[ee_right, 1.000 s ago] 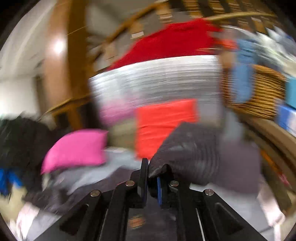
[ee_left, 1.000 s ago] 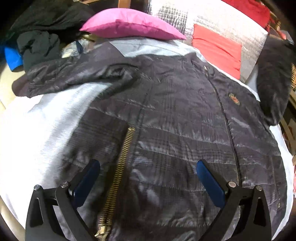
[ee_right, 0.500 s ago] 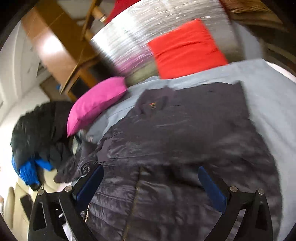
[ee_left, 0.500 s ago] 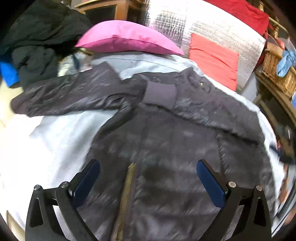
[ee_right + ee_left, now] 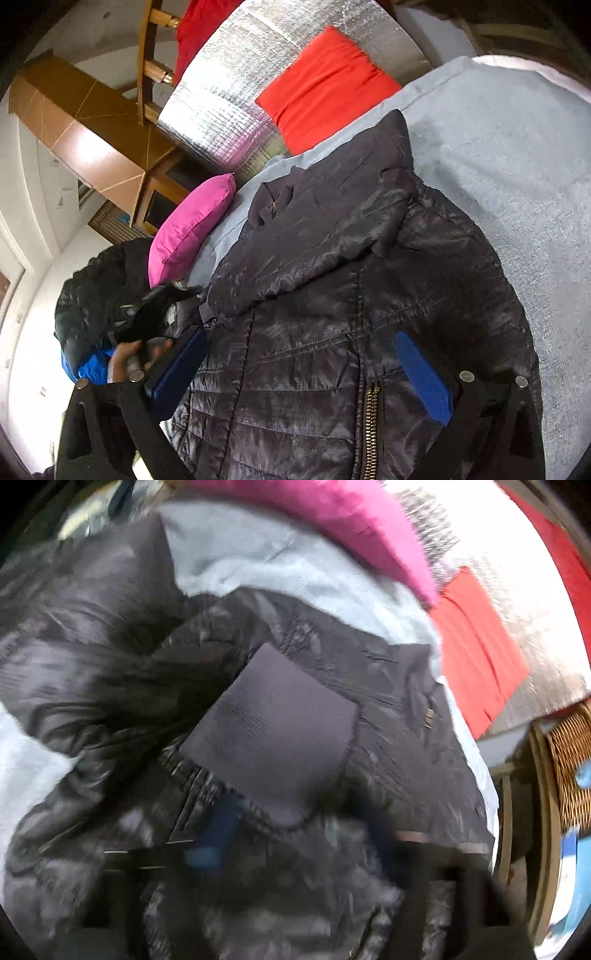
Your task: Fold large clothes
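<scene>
A dark quilted jacket (image 5: 332, 302) lies spread on a pale blue-grey bedcover (image 5: 498, 147), one sleeve folded across its chest. Its brass zip (image 5: 371, 417) runs between my right fingers. My right gripper (image 5: 299, 373) is open and empty, just above the jacket's lower front. The left wrist view is heavily blurred: it shows the jacket (image 5: 351, 709) and the sleeve's ribbed cuff (image 5: 273, 734) up close. My left gripper (image 5: 291, 834) is a dark smear with a blue pad (image 5: 218, 830), and its jaw state is unclear. It also shows in the right wrist view (image 5: 147, 317), at the jacket's left edge.
A pink cushion (image 5: 192, 229), a red cushion (image 5: 325, 92) and a silver quilted panel (image 5: 236, 85) stand at the head of the bed. A black and blue garment pile (image 5: 92, 295) lies left. A wicker basket (image 5: 569, 760) stands right of the bed.
My left gripper has pushed fast forward and down toward the folded sleeve's cuff, blurring its view. My right gripper has stayed open and tilted over the jacket's lower front.
</scene>
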